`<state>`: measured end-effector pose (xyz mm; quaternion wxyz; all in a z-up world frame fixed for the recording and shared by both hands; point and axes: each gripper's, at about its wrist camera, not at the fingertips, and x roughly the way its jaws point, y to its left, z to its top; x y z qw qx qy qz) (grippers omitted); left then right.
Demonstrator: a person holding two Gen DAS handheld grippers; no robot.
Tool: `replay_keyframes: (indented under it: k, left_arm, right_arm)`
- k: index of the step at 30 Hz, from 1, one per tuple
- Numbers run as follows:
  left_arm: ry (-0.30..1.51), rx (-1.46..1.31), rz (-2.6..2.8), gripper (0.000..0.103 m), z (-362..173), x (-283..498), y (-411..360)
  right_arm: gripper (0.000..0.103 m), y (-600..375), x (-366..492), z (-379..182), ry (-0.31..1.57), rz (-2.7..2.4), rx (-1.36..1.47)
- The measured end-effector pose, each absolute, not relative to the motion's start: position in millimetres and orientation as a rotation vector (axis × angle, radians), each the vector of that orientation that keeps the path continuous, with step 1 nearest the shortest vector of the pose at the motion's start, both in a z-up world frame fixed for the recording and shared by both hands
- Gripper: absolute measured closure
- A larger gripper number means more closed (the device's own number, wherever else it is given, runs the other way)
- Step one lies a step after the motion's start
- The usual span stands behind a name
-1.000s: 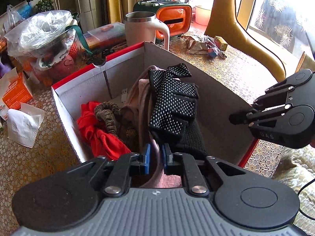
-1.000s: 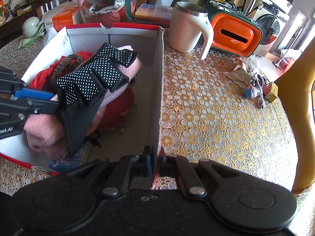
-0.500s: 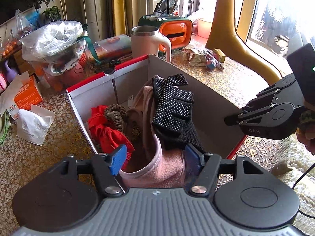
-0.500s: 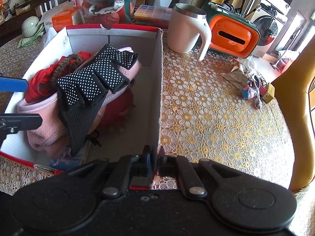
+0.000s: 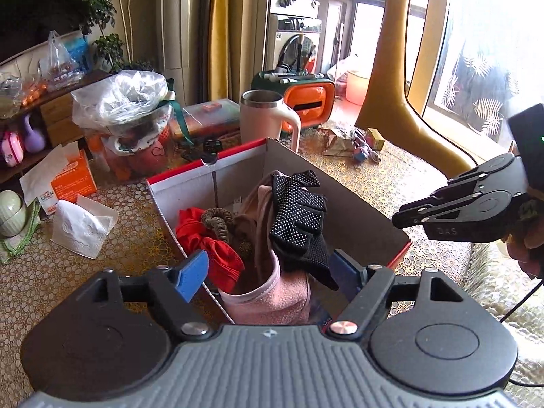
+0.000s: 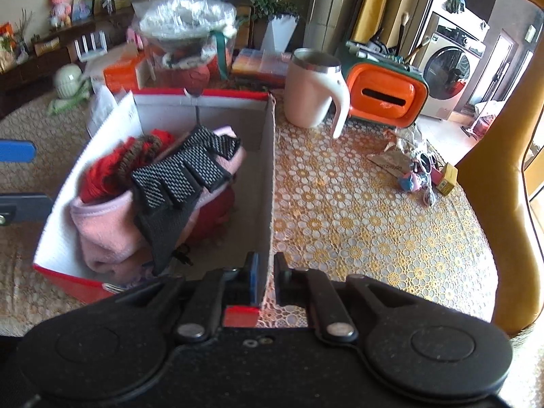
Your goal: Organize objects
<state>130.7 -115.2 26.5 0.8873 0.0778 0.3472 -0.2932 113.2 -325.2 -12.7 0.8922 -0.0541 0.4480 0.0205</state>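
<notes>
From the left wrist view, the left gripper (image 5: 268,273) hangs over the near end of the red-edged white cardboard box (image 5: 343,187), its blue-padded jaws spread wide after just opening, nothing pinched between them. Below them the pink fleece garment (image 5: 272,295) stands folded in the box, with the black white-dotted glove (image 5: 297,219) draped over it, a red cloth (image 5: 210,238) to its left and a brown braided band (image 5: 217,219) on top of that. At right, the right gripper (image 5: 401,216) hovers beside the box's right wall, jaws close together (a hand grips it from behind).

From the right wrist view, the right gripper (image 6: 264,277) straddles the box's right wall (image 6: 270,183); its jaws have just parted a little and stand narrowly apart, not pressing the card. The box sits on a gold floral lace tablecloth (image 6: 357,224). Beyond it stand a cream steel-rimmed mug (image 6: 311,88) and an orange-fronted green case (image 6: 386,93).
</notes>
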Motion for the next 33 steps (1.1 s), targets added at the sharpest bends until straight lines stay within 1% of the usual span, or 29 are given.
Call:
replay_keyframes:
  k: [2,5,10,12,15,17,19,20,21,22,23,24,25,27,29,33]
  left_arm:
    - [0.717,0.145,-0.596,0.021,28,127,-111]
    - [0.706,0.123,-0.569,0.021,29,122,-106]
    - [0.677,0.092,-0.541,0.021,31,110,-99]
    - [0.669,0.094,-0.533,0.021,32,105,-98]
    - [0.661,0.097,-0.524,0.021,33,98,-97]
    - [0.66,0.087,-0.522,0.017,33,94,-95]
    - [0.66,0.082,-0.524,0.016,32,90,-94]
    - [0.663,0.081,-0.523,0.015,32,89,-94]
    - [0.666,0.079,-0.523,0.011,31,88,-94]
    - [0.667,0.076,-0.523,0.007,29,86,-93]
    - [0.667,0.071,-0.524,0.001,28,84,-93]
    - [0.667,0.066,-0.529,0.0,27,83,-92]
    - [0.668,0.063,-0.534,0.0,26,81,-92]
    - [0.67,0.061,-0.538,0.0,24,78,-92]
    - [0.669,0.054,-0.544,0.0,23,75,-92]
    - [0.664,0.048,-0.551,0.0,21,69,-91]
  right_arm:
    - [0.091,-326,104,-6,0.898,0.069,-0.084]
    - [0.089,-325,90,3,0.852,0.104,-0.043]
    - [0.082,-323,67,13,0.791,0.133,0.023]
    - [0.074,-320,59,18,0.764,0.14,0.024]
    - [0.067,-315,46,25,0.716,0.163,0.029]
    - [0.061,-312,39,28,0.689,0.187,0.037]
    - [0.057,-310,33,30,0.667,0.206,0.037]
    - [0.051,-309,30,31,0.656,0.219,0.039]
    - [0.047,-307,27,31,0.651,0.23,0.039]
    - [0.045,-306,24,31,0.643,0.239,0.037]
    - [0.042,-306,21,31,0.632,0.244,0.037]
    - [0.04,-305,19,31,0.622,0.249,0.04]
    - [0.04,-305,17,32,0.613,0.255,0.047]
    - [0.033,-305,13,32,0.596,0.263,0.054]
    - [0.028,-305,9,31,0.571,0.267,0.05]
    - [0.025,-302,1,29,0.536,0.272,0.04]
